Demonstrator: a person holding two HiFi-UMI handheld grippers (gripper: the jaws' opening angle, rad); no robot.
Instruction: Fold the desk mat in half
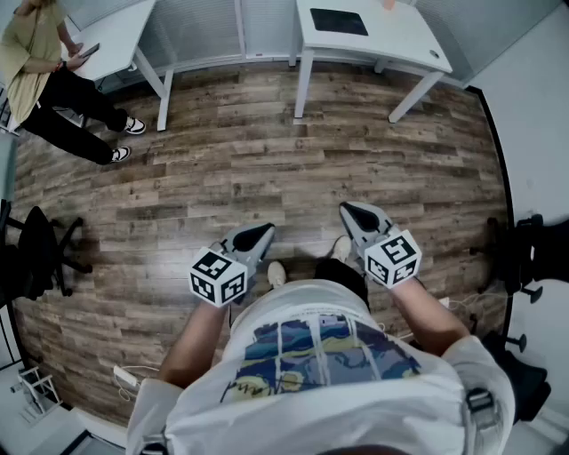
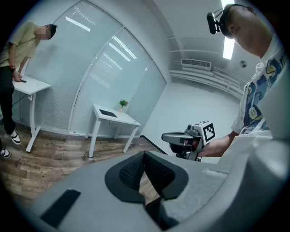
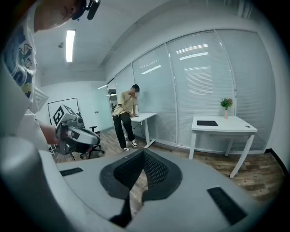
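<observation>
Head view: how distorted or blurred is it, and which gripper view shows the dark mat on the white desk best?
Head view: strong fisheye, floorboards bow, light even, desk mat sharp but small at the top edge. Left gripper view: ceiling light blown out, mat tiny. Right gripper view: shows it best; reflections streak the blinds.

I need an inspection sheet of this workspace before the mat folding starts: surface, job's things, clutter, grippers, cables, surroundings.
Surface: white desk stands across the wooden floor.
Job's things: dark desk mat lies flat on that desk, unfolded.
Clutter: small potted plant on the same desk.
Grippers: left gripper and right gripper both shut, nothing between the jaws.
Cables: white cord on the floor, lower left of the head view.
Surroundings: a person at a second desk; office chairs at both sides.
</observation>
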